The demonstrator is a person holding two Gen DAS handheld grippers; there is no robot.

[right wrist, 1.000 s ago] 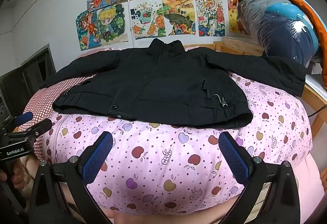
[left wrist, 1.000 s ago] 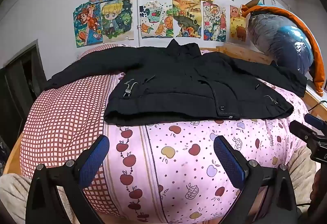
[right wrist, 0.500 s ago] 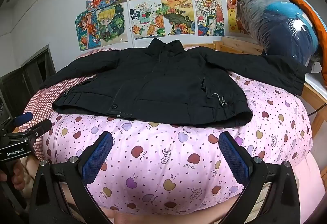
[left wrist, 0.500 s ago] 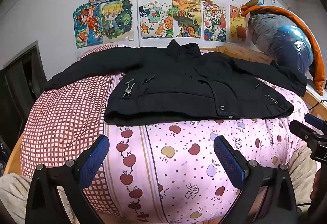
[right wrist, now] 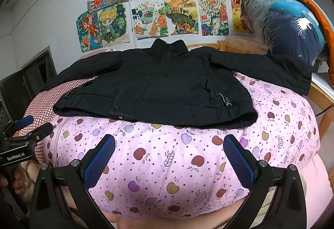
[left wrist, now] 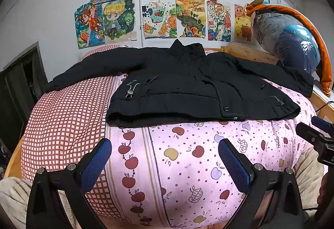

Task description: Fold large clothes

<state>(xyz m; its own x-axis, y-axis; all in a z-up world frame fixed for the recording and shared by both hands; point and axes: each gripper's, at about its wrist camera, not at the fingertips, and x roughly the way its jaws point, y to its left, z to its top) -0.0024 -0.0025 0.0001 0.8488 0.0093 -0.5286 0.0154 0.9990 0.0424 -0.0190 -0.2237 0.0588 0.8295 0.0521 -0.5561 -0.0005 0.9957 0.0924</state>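
A black jacket (left wrist: pixel 187 87) lies flat on the bed's pink apple-print quilt (right wrist: pixel 177 158), front up, both sleeves spread wide. The left gripper (left wrist: pixel 165 158) and right gripper (right wrist: pixel 169 155) hover near its hem, jaws apart, holding nothing.

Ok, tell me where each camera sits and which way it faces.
Left wrist: on the left hand-held gripper, facing the black jacket on the bed; the right hand-held gripper shows at its edge.
Right wrist: on the right one, facing the jacket; the left one shows at its edge.
Both share the jacket and wall drawings.
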